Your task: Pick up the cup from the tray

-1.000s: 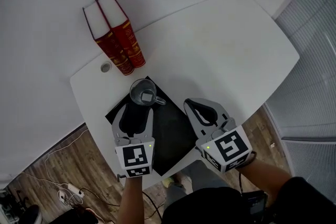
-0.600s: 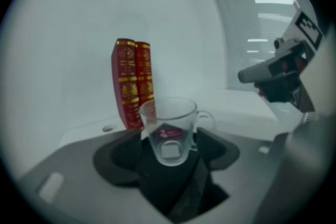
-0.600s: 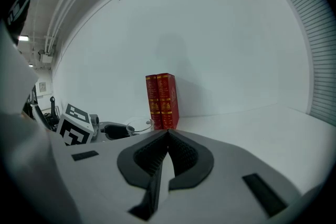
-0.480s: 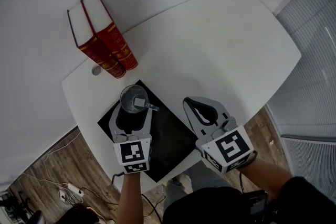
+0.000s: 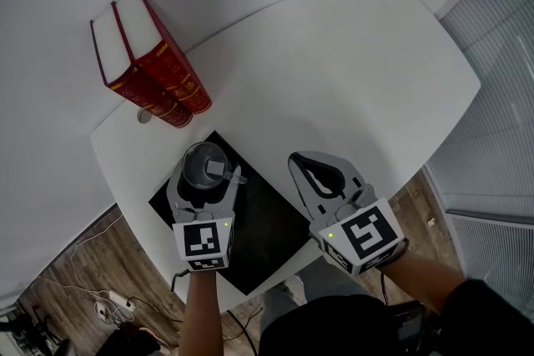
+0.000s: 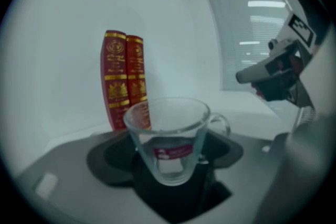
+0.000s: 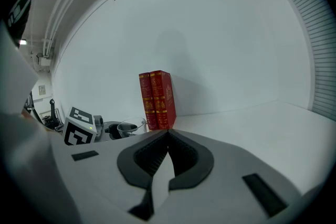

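As its jaws widen, left claw (image 5: 205, 178) straddles cup (image 6: 168, 136).

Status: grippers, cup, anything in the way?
Left gripper jaws just opened wide, either side of the glass cup on tray, not gripping. Right gripper shut, empty. Nothing blocking.

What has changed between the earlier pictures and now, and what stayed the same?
The left gripper moved forward over the tray, and its jaws have just been opening. They now stand wide on either side of the cup without pressing it. Nothing was taken hold of. The cup stays upright on the tray, and the right gripper stays shut and empty.
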A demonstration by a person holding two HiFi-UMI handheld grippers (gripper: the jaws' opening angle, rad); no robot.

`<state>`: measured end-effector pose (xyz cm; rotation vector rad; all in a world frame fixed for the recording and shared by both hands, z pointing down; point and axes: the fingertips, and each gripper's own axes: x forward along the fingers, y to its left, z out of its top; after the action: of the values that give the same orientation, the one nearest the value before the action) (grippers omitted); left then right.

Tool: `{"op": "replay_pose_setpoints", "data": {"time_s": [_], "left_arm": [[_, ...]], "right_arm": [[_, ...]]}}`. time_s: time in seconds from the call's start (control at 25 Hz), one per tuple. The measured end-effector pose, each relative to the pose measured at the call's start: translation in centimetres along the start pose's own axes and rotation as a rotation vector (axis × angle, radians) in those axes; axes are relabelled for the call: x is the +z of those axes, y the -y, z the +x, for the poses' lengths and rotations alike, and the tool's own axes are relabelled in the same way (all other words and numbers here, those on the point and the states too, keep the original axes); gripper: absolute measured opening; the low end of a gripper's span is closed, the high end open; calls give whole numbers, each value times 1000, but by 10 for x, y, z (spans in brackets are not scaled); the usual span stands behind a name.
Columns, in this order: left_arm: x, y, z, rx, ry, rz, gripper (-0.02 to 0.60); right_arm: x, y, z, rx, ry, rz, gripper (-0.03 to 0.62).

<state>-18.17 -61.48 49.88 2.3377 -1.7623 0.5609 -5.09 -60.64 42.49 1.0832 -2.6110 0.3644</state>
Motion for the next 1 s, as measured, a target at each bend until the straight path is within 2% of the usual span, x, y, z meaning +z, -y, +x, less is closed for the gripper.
{"op": "replay_pose_setpoints", "data": {"time_s": [0.48,1.0], "left_arm": [[5,3,18,-35,-6,8,390],[2,1,22,-20,-24,8,387]], "right_arm": [[-9,11,8,2,-22,19,14],[-12,15,6,1,-25,20,14]]}}
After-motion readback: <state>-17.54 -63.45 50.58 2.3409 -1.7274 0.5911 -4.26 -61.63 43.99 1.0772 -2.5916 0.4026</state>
